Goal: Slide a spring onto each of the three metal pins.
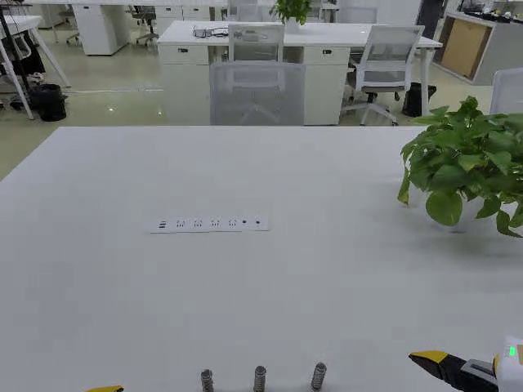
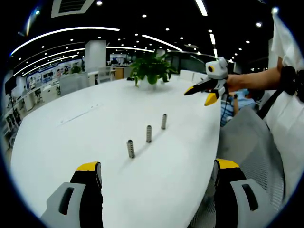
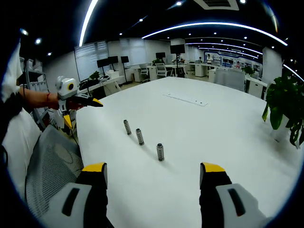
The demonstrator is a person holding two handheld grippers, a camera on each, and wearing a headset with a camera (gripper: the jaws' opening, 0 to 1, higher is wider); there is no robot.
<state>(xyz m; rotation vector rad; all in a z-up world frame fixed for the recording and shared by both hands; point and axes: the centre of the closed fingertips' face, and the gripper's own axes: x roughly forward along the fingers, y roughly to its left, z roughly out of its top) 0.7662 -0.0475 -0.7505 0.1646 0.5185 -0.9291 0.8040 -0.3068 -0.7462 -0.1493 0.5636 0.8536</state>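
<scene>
Three upright metal springs stand in a row near the table's front edge: left spring (image 1: 207, 380), middle spring (image 1: 260, 378), right spring (image 1: 319, 376). I cannot tell whether pins are inside them. From the left gripper view the springs (image 2: 148, 134) lie ahead of my left gripper (image 2: 156, 175), which is open and holds nothing. My right gripper (image 3: 153, 173) is open too, with the springs (image 3: 139, 137) in front of it. In the head view, the right gripper's yellow tip (image 1: 431, 358) shows at the lower right and the left gripper's tip (image 1: 105, 389) at the lower left.
A flush socket strip (image 1: 210, 223) sits mid-table. A potted plant (image 1: 470, 159) stands at the right edge. Office chairs (image 1: 256, 91) and desks stand beyond the far edge. A mesh chair (image 3: 52, 161) is close to the front edge.
</scene>
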